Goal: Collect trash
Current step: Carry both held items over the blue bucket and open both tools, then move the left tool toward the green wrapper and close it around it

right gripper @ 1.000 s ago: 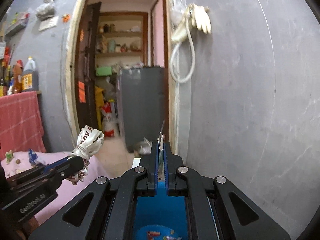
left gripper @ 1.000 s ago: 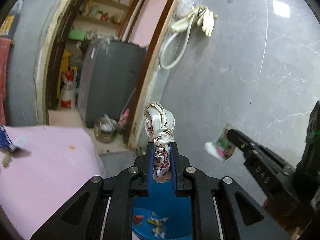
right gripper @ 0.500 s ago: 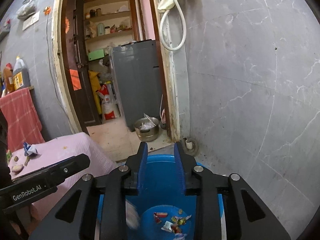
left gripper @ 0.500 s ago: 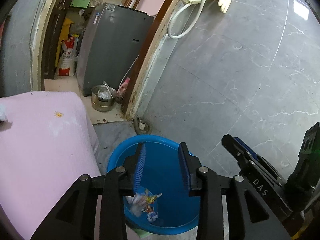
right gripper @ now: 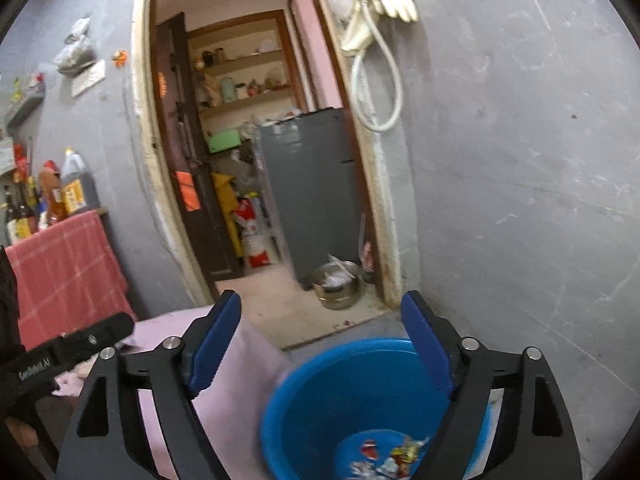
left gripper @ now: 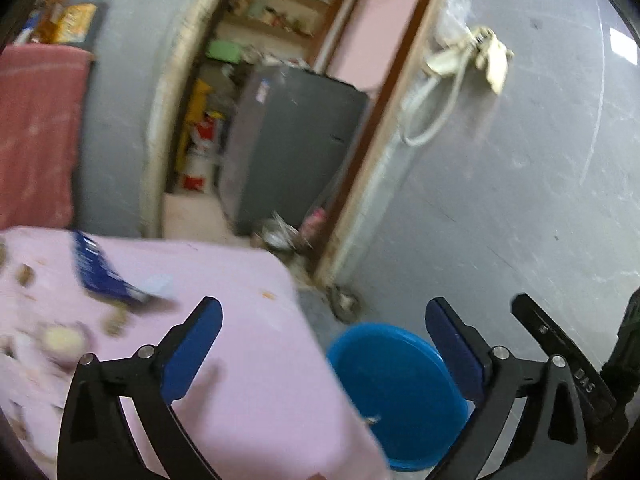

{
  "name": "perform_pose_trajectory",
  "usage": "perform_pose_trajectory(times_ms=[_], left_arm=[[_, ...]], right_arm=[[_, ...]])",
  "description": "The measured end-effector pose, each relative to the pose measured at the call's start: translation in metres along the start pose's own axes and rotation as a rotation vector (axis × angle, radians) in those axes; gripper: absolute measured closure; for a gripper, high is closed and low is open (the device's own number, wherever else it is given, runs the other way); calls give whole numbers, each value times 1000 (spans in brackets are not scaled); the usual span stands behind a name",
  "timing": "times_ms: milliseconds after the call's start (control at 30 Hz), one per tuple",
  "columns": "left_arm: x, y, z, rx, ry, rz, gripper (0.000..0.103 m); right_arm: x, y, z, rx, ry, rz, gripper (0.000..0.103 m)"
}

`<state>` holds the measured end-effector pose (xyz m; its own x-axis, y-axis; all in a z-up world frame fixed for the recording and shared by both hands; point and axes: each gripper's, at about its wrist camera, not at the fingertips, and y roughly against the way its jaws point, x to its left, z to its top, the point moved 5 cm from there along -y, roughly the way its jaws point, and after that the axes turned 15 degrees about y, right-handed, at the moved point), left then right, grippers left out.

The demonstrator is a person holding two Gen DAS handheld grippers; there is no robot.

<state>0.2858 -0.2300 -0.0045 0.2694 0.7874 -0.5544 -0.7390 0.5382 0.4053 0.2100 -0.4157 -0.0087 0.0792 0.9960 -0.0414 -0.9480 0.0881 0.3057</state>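
The pink cloth-covered tabletop (left gripper: 248,360) carries a flat blue foil wrapper (left gripper: 102,270) near its far left, long axis running from the far left toward the near right, amid blurred scraps. Beside the tabletop's right edge, on the floor, stands the round blue plastic tub (right gripper: 320,392) with crumpled wrappers (right gripper: 390,454) lying on its bottom. The left gripper (left gripper: 324,330) hangs with fingers spread wide and empty over the tabletop edge, and the right gripper (right gripper: 322,322) likewise spread and empty above the tub.
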Motion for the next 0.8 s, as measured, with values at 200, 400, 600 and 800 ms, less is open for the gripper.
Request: perform_pose_trajectory(times_ms=[200,400,600,800], left_arm=[[39,49,32,-139,-34,99,2],[84,88,41,-207,-77,199,2],[138,123,39,-242,-63,293,2],[181,144,38,-257,-40,372,2]], right_arm=[[41,2,17,-69,-9,95,0],[98,-4,29,-120,23,204,0],[157,-16,31,-123,76,303,0],[207,-36,21,-64,121,369,0]])
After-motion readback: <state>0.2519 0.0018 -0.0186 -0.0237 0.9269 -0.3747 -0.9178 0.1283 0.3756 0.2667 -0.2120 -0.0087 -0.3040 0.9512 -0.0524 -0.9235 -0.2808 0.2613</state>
